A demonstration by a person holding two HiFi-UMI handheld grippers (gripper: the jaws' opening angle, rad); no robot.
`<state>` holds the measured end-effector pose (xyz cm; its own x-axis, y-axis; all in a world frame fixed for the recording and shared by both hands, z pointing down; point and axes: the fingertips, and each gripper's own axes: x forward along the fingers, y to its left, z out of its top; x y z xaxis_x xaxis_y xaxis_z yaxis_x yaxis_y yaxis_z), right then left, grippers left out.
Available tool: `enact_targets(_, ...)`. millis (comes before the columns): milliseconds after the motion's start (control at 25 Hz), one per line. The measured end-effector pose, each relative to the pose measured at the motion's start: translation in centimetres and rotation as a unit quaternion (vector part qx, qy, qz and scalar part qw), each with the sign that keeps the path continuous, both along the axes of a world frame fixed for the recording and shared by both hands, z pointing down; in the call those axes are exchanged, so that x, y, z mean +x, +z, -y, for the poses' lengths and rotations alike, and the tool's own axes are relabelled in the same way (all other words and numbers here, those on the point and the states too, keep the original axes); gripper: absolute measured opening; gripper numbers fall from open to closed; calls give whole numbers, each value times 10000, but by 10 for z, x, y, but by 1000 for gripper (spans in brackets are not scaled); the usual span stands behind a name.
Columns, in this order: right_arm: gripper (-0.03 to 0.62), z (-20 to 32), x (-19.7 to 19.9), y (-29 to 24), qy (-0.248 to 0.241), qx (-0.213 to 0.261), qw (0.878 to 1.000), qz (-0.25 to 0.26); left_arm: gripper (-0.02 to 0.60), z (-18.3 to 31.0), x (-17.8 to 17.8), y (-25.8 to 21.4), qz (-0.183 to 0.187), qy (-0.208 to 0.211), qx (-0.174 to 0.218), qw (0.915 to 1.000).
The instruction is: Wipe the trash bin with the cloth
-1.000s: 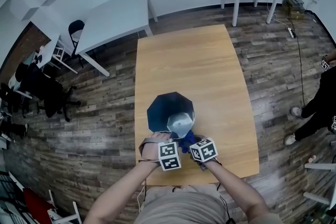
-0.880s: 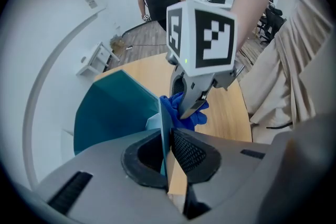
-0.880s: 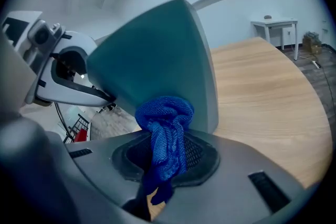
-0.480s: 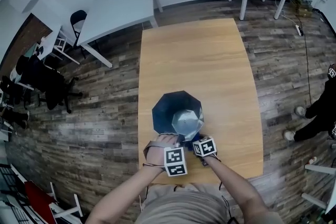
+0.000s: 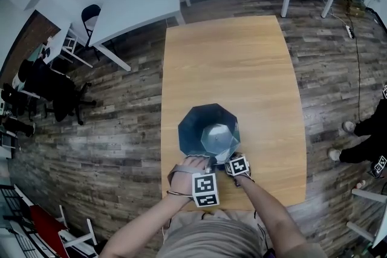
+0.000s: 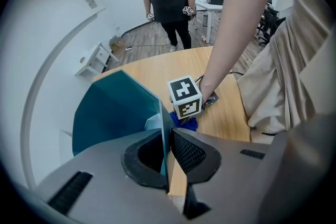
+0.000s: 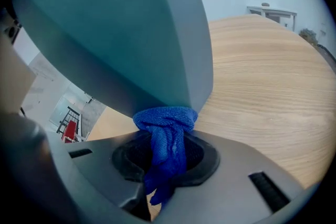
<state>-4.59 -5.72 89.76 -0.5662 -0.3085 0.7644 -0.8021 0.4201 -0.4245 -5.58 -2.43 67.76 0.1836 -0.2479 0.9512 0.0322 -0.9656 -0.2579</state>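
Right now the trash bin (image 5: 208, 130) stands on the wooden table (image 5: 230, 57), close to the person's edge, with its open top facing up. The left gripper (image 6: 167, 152) comes down on the near rim. Its jaws are squeezed onto the thin wall, one inside the bin and one outside, so it holds the bin steady. The right gripper (image 7: 165, 160) is just beside it, to the right, and lower down. Its jaws are pinching the blue cloth (image 7: 167, 128), and the bunched end of the cloth sticks out in front and touches the outside of the bin. So the bin is straight ahead of the right gripper, and its wall goes up and away from the cloth, with the table close below. The right gripper is the one to wipe, since the left one is busy holding. I think the next rub needs to go up the wall or sideways round it, because there looks to be little wall left below the cloth.
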Motion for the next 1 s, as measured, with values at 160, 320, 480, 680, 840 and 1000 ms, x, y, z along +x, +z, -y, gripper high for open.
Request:
enact_targets(160, 75, -5, -1, -2, 17, -77, 10000, 45, 40, -1, -1, 1, 9, -5, 15, 10000)
enact_targets(320, 75, -13, 6, -19, 4, -16, 9999, 129, 88, -8, -4, 0, -60, 159, -11, 9999)
enact_targets(480, 75, -25, 18, -46, -71, 143, 9992, 358, 199, -6, -21, -13, 4, 646, 180, 9978)
enact_targets(680, 75, -46, 40, -81, -51, 283, 9979, 584, 216, 0, -68, -9, 755, 1521, 658, 9833)
enact_targets(840, 75, -52, 56, -108, 50, 436, 9966, 701, 216, 10, -91, 4, 1275, 1957, 982, 9674)
enact_targets(1000, 75, -51, 68, -141, 222, 621, 9943, 843, 196, 20, -91, 8, 1452, 2022, 1340, 9592)
